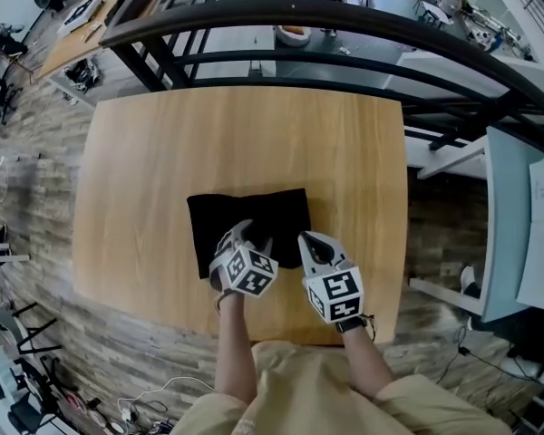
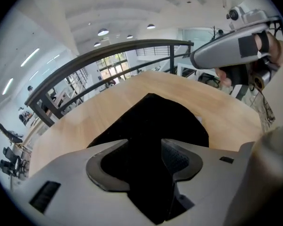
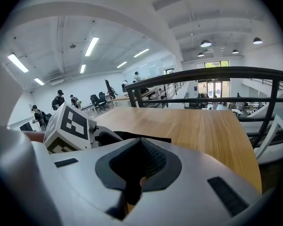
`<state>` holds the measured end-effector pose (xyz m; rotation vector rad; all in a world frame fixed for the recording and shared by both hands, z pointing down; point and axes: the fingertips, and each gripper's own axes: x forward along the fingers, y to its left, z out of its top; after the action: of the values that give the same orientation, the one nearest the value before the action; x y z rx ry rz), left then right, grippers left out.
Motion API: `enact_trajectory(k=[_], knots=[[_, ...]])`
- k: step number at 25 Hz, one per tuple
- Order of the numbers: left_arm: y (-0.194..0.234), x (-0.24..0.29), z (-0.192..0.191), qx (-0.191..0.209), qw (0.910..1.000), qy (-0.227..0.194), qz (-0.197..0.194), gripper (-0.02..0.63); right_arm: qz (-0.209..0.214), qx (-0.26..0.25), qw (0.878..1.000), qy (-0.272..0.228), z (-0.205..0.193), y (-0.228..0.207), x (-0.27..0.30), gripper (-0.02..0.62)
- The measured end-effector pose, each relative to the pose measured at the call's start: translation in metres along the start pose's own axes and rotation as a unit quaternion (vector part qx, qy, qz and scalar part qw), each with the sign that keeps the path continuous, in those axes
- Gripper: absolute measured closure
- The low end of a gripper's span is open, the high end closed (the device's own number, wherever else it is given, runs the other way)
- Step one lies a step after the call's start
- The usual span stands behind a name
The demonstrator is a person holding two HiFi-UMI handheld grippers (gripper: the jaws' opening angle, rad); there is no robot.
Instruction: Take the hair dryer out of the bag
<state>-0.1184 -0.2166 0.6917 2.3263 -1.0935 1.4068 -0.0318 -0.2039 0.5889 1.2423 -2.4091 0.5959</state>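
Fingers of the left gripper (image 2: 144, 149) stand apart, a clear gap between the two pads; the black bag (image 2: 155, 117) fills the view through that gap. Cannot tell whether the pads touch the cloth

Fingers of the right gripper (image 3: 140, 147) are drawn together, only a thin slit left, with nothing caught in it; bare wood shows through the slit

Bag (image 1: 245, 208): flat, black, roughly rectangular, matte cloth, lying on the light wooden surface (image 1: 245, 134) toward its near edge. Its inside is hidden in all views, so its contents cannot be seen. From the right gripper view only a thin dark strip of bag (image 3: 151, 138) shows

Left gripper (image 1: 252, 239): tips over the near edge of the bag, marker cube toward the person, forearm reaching straight out from the body

Right gripper (image 1: 310, 241): just beside the bag's near right corner, tips pointing away from the person and a little inward, held just beside the left gripper, the two close but apart. From the left gripper view it shows up high on the right, above the surface (image 2: 108, 107)

Black railing (image 1: 344, 25) runs behind the far side of the surface
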Motion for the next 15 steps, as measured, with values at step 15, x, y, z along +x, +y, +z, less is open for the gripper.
enact_trajectory(k=[15], knots=[[0.001,-0.013,0.003,-0.199,0.9734,-0.1,-0.054,0.589,0.004,0.026,1.0,-0.002,-0.001,-0.017,-0.008,0.589]])
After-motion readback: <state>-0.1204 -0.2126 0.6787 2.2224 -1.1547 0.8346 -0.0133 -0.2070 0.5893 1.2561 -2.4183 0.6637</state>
